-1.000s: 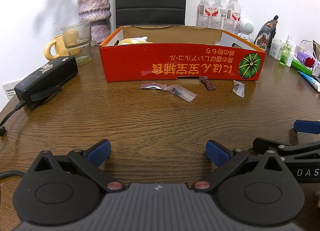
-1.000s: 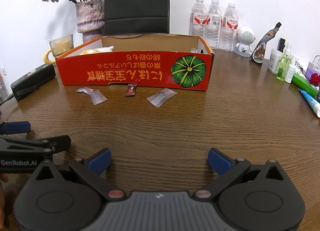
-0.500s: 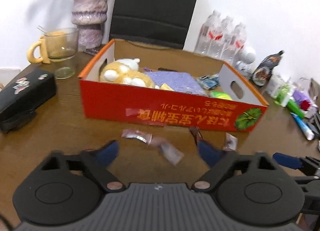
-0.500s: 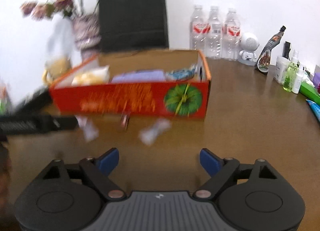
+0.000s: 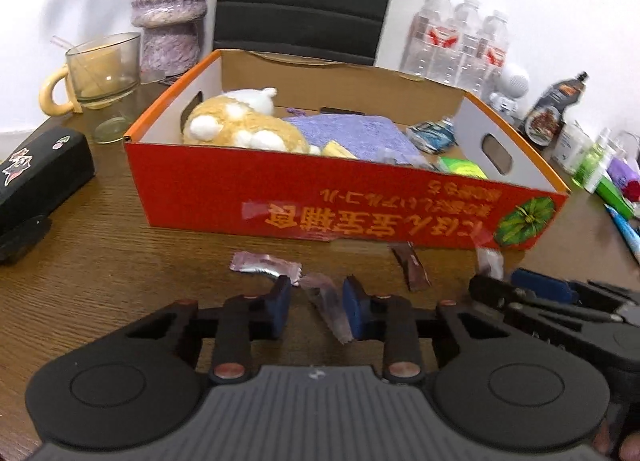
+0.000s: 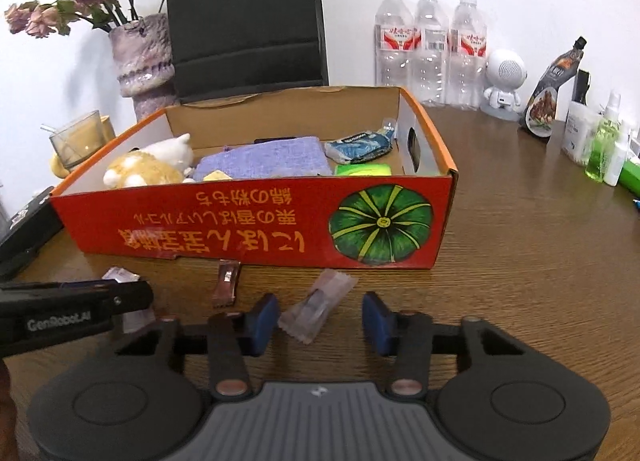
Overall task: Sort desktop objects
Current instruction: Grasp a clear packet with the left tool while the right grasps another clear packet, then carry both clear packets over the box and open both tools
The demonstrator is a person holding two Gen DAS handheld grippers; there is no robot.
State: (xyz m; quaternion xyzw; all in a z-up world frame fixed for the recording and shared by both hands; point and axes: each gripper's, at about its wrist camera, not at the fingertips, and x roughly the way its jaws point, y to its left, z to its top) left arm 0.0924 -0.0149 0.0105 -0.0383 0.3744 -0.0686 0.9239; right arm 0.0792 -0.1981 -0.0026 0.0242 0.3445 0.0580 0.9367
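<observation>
Two handheld grippers worked a wooden table [image 6: 520, 281] in front of a red cardboard box [image 6: 256, 229] w/ a green pumpkin print. The left gripper [image 5: 316, 303] had its blue pads partly closed around a clear plastic wrapper [image 5: 328, 303]; the right pad looked to be touching it, the left pad apart, so no firm hold yet. A silver-pink wrapper [image 5: 264, 264] lay just beyond the left pad, a brown wrapper [image 5: 412, 270] further right, near the box front.

The right gripper [image 6: 320, 319] stood roughly half open, pads either side of a second clear wrapper [image 6: 318, 303] lying on the table, neither pad touching it. The brown wrapper [image 6: 227, 285] sat to its left, close to the box wall.

Inside the box: a plush toy [image 6: 148, 167], a purple cloth [image 6: 264, 161], a blue packet [image 6: 360, 147] & a green item [image 6: 362, 170]. Behind it stood three water bottles [image 6: 430, 45], a vase [image 6: 142, 61] & a glass cup [image 5: 104, 69].
</observation>
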